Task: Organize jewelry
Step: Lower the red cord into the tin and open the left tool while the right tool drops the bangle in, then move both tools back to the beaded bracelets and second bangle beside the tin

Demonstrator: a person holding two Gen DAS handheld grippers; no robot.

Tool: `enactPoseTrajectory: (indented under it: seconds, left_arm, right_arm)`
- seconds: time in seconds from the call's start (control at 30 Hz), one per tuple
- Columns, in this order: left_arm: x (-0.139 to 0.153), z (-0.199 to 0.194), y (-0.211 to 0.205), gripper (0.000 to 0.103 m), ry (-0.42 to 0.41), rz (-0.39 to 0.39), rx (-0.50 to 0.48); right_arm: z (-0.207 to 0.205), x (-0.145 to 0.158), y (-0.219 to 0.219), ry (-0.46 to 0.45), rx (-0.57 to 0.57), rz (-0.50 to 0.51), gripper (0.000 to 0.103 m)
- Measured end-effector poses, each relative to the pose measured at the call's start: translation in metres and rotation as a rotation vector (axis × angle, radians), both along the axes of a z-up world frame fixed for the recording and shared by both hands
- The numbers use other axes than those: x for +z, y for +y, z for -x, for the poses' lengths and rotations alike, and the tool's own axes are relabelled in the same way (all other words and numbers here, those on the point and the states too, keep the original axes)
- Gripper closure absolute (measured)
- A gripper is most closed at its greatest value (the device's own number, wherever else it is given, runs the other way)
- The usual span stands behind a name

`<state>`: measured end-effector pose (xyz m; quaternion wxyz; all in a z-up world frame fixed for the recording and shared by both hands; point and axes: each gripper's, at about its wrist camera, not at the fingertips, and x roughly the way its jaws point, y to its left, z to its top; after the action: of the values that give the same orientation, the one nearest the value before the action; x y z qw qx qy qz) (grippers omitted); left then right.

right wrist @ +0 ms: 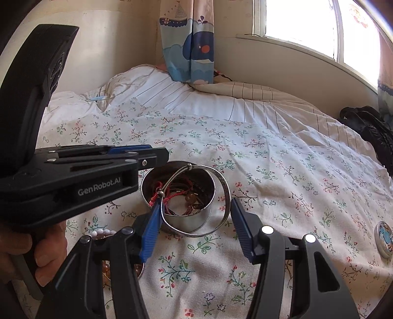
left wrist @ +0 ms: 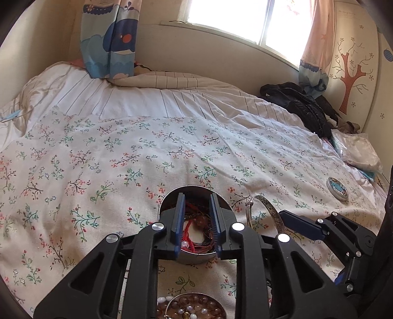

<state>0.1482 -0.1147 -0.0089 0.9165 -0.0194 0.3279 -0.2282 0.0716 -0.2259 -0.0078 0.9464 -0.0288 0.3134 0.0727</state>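
Bedroom interior. A bed with a floral sheet fills the frame; striped bedding lies behind it. A bright window at upper right, whale-print curtain at upper left, tree-decorated wall at right.

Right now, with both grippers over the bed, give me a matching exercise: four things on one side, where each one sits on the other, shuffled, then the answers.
Things:
1. silver bangle
2. round tin
3. tin lid
4. black jacket

Places:
A. heaped at the far side of the bed, below the window
B. directly under the left gripper, red cords inside
C. gripped between the fingers of the right gripper
D. flat on the flowered cover, off to the right by itself

Pairs: 1-C, 2-B, 3-D, 4-A
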Motion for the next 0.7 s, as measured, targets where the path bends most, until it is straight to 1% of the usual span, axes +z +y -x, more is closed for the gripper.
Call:
enactPoseTrajectory:
  seconds: [0.03,0.07,0.1,0.13,0.2,0.3,0.4,0.5,0.63,0.67,0.7]
  left_arm:
    - [0.001,0.0,0.002,0.075,-0.004,0.001,0.013]
    - [0.002,-0.001,0.006,0.072,-0.01,0.004,0.033]
    - [0.004,-0.002,0.012,0.064,-0.015,0.014,0.058]
    - [0.006,-0.003,0.019,0.058,-0.019,0.029,0.085]
    - [0.01,-0.006,0.034,0.055,-0.021,0.064,0.143]
    - [0.013,-0.013,0.059,0.053,-0.007,0.116,0.222]
    - [0.013,-0.018,0.074,0.052,0.003,0.138,0.271]
    - [0.012,-0.021,0.08,0.052,0.007,0.14,0.282]
    - [0.013,-0.019,0.075,0.051,-0.004,0.121,0.266]
    - [0.013,-0.018,0.073,0.051,-0.009,0.114,0.26]
    - [0.014,-0.017,0.071,0.05,-0.013,0.107,0.255]
  right_arm:
    - [-0.001,0.0,0.0,-0.001,0.001,0.002,0.048]
    - [-0.002,0.0,0.001,-0.003,0.003,0.004,0.048]
    - [-0.004,0.0,0.002,-0.003,0.006,0.005,0.048]
    - [-0.006,0.0,0.003,-0.004,0.009,0.007,0.048]
    - [-0.009,0.0,0.007,-0.004,0.019,0.012,0.048]
    - [-0.016,-0.001,0.013,-0.004,0.037,0.022,0.048]
    - [-0.027,-0.005,0.018,0.004,0.051,0.031,0.048]
    - [-0.038,-0.009,0.024,0.013,0.065,0.041,0.048]
    - [-0.051,-0.014,0.028,0.027,0.07,0.047,0.048]
    - [-0.055,-0.017,0.029,0.038,0.068,0.046,0.045]
    - [-0.057,-0.019,0.029,0.049,0.064,0.046,0.039]
